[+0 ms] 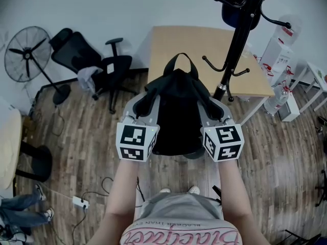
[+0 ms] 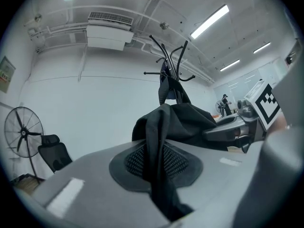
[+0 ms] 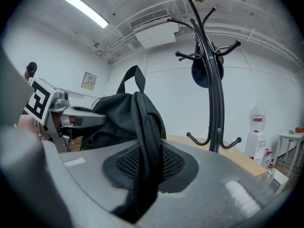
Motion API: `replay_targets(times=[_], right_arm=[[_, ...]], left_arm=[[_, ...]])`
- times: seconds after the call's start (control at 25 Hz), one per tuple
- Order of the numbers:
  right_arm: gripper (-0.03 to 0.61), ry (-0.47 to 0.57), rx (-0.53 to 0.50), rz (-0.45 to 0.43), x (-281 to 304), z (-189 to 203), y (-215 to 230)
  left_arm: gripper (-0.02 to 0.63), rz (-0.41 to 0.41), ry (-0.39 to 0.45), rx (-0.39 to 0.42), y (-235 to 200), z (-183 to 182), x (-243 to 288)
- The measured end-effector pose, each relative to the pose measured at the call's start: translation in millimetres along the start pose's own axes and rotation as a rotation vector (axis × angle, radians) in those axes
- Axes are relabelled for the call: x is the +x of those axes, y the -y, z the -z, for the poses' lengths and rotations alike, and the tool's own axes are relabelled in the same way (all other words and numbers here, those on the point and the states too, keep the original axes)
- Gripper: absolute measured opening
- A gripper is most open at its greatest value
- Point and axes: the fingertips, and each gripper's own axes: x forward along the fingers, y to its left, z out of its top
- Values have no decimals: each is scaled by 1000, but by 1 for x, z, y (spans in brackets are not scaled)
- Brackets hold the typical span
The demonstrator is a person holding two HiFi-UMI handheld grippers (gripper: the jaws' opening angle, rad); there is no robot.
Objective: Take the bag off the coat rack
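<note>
— Starting from the left gripper (image 1: 147, 100), what is held?

— A fold of the black bag (image 1: 178, 116) is pinched between its jaws, which are drawn narrow on the cloth. The same is seen at the right gripper (image 1: 205, 105): a strap is clamped between nearly closed jaws.

— And where is the bag placed relative to them?

— Directly between the two, slung from both grips and hanging down in front of the person, with its handle (image 1: 180, 59) standing free on the far side.

— Which relation is the coming move governed by?

— The rack (image 1: 236, 40) is found beyond and to the right, nearer the right gripper. No hook is seen through the handle, so the bag is judged to be off already. It is best carried back and leftward, so that the lower hooks (image 1: 240, 71) are not caught.
</note>
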Motion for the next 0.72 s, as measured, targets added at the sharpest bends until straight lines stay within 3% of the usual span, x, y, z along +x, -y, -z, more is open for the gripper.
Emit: replay_targets(times=[0.72], right_arm=[[69, 43, -43, -8, 8, -21, -11]], left_arm=[[69, -24, 43, 23, -18, -16, -7]])
